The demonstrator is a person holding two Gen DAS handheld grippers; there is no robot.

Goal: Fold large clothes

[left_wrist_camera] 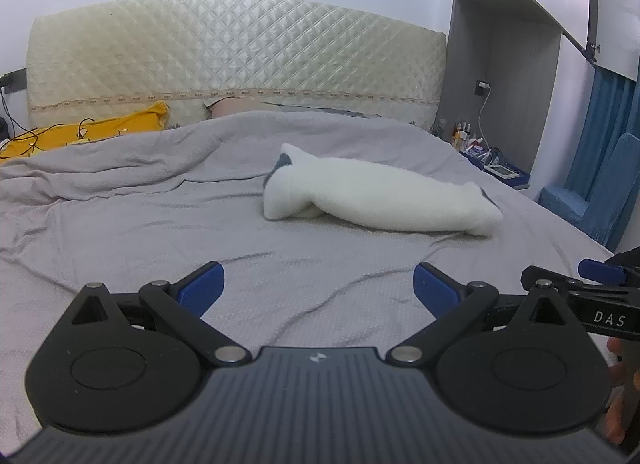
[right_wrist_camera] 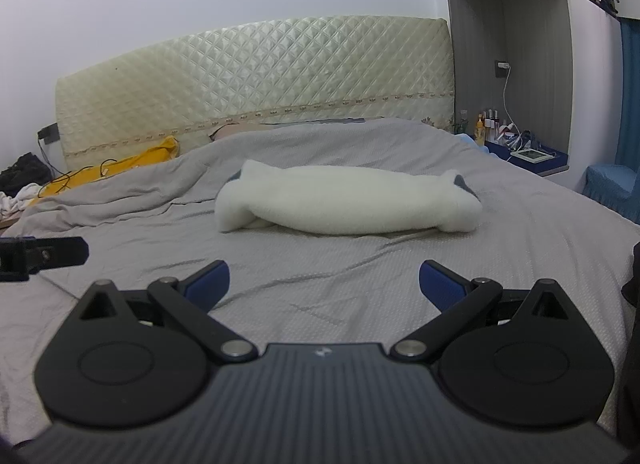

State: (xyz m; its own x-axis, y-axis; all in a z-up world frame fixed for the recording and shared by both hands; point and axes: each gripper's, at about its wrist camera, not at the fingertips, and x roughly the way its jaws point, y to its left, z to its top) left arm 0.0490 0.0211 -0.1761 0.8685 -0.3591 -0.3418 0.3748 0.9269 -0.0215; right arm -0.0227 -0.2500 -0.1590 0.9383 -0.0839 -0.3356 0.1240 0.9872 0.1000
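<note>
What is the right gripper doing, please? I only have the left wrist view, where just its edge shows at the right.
Observer: The right gripper is open. Its jaws are spread wide with nothing between them, over the grey sheet and short of the white garment.
Operator: Thank you. Is anything lying beyond the bed's left side?
Observer: Yes. A dark bundle and some white cloth lie past the yellow pillow, off the sheet's edge.
</note>
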